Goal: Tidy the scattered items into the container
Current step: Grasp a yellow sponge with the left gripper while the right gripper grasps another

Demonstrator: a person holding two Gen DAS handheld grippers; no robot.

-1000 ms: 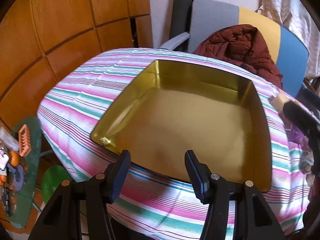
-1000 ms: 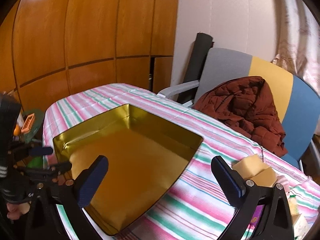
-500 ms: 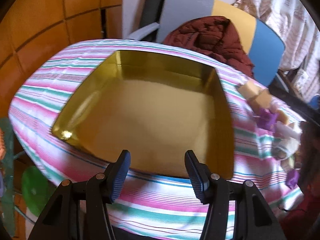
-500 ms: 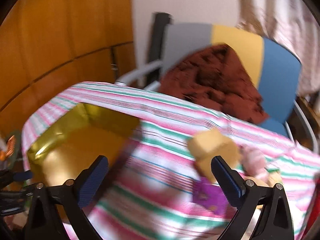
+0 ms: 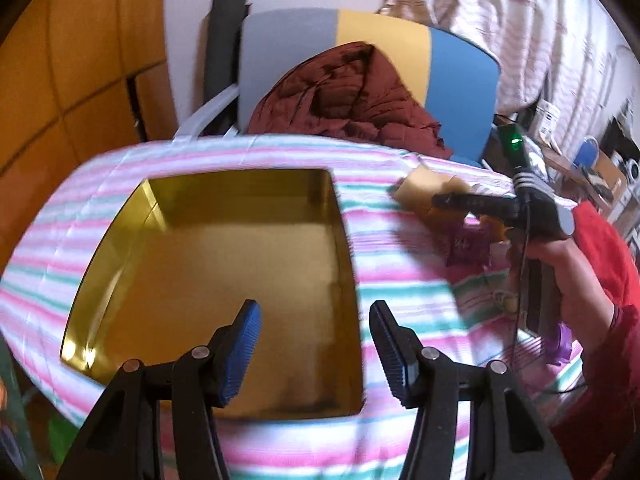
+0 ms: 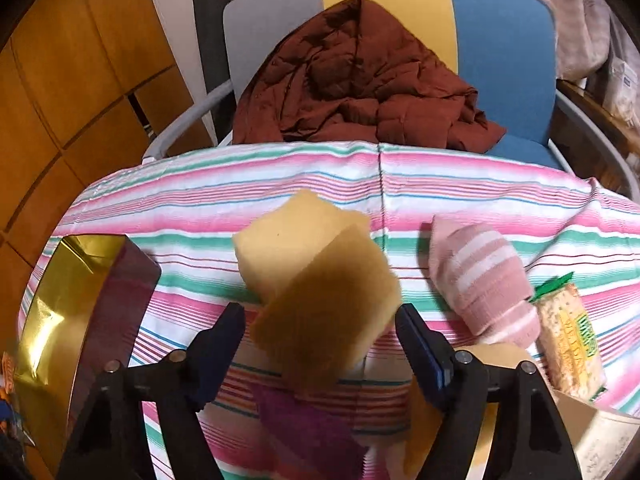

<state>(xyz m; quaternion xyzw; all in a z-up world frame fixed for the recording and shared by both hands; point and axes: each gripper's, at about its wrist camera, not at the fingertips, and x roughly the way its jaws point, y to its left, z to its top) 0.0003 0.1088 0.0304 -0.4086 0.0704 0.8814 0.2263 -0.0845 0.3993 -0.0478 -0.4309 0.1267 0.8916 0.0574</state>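
Note:
A gold square tin lies empty on the striped tablecloth; its edge shows at the left of the right wrist view. My left gripper is open and empty above the tin's near side. My right gripper is open, its jaws on either side of the nearer of two yellow sponges, not closed on it; the second sponge lies behind it. The right gripper also shows in the left wrist view over the sponges.
A pink striped sock, a cracker packet and a purple packet lie near the sponges. A chair with a maroon jacket stands behind the table. Wooden panels are at the left.
My right gripper swung right from the tin to the sponges and narrowed around the near sponge. My left gripper stayed open over the tin, its view turning right.

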